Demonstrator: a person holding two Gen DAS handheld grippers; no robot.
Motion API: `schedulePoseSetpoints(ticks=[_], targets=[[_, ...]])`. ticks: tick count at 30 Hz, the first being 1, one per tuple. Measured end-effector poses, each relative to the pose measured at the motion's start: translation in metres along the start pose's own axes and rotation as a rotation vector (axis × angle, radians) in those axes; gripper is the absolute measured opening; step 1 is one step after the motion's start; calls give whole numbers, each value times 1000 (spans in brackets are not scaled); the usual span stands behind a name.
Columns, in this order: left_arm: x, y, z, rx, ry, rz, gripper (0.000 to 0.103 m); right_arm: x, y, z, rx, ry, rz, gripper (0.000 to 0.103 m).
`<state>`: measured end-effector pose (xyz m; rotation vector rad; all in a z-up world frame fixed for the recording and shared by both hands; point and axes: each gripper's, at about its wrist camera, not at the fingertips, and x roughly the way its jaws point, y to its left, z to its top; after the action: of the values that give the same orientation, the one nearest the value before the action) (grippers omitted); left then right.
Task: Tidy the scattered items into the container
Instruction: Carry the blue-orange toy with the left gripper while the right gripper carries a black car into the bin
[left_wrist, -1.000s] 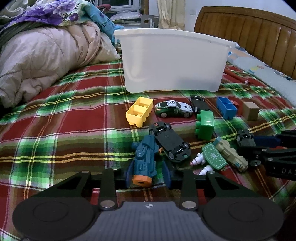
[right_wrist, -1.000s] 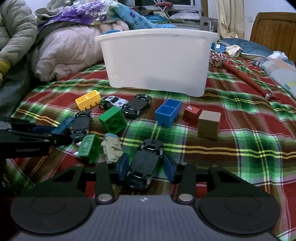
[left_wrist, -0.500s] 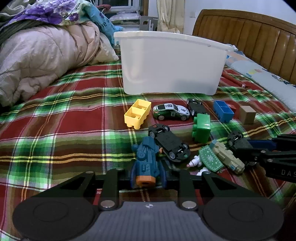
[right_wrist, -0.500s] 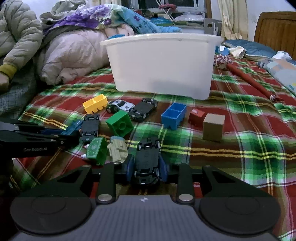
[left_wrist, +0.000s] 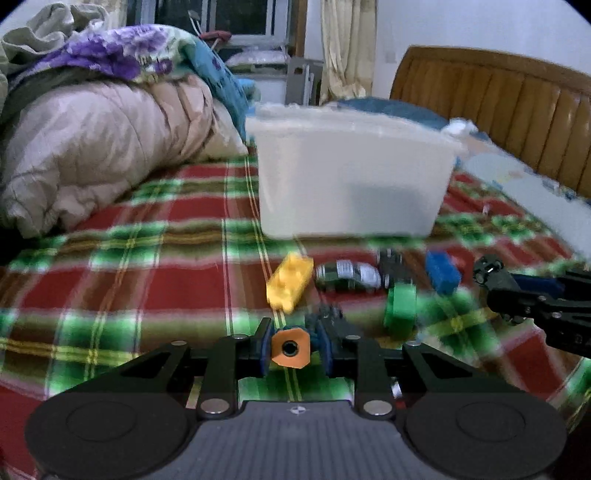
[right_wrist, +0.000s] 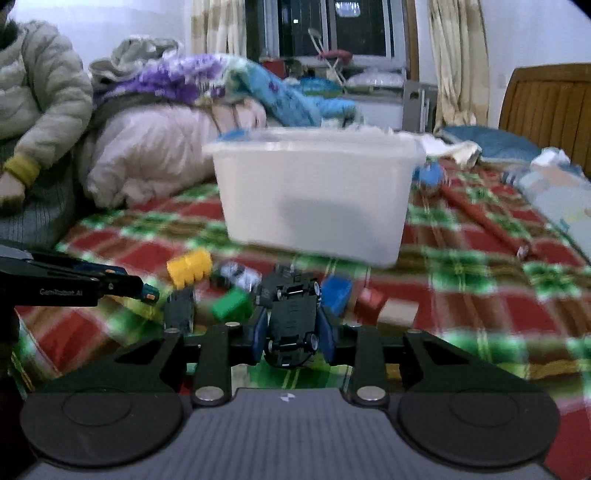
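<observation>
Barely begun: left gripper (left_wrist: 294, 347) pinching the blue-and-orange toy (left_wrist: 290, 347) and right gripper (right_wrist: 291, 334) pinching the black toy car (right_wrist: 293, 317), both short of the white container (left_wrist: 351, 181), with yellow block (left_wrist: 290, 281), green block (left_wrist: 400, 306) and others on the bed.

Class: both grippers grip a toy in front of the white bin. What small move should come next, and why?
Probably carry both forward over the white bin rim. The left gripper is shut on the blue toy with the orange end, the right gripper on the black car; the bin stands just ahead.
</observation>
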<state>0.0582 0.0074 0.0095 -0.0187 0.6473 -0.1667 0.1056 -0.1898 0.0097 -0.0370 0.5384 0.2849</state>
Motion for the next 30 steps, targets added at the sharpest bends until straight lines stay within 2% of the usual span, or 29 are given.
schedulePoseSetpoints(ticks=[10, 20, 25, 30], targets=[[2, 4, 42, 11, -62, 7, 29, 0, -8, 39, -28, -76, -17, 33], [-4, -11, 138, 31, -172, -28, 29, 17, -16, 112, -81, -150, -17, 33], [26, -26, 177, 49, -160, -40, 29, 56, -31, 140, -85, -99, -33, 33], [69, -25, 194, 6, -100, -42, 29, 92, -48, 152, -47, -16, -37, 33]])
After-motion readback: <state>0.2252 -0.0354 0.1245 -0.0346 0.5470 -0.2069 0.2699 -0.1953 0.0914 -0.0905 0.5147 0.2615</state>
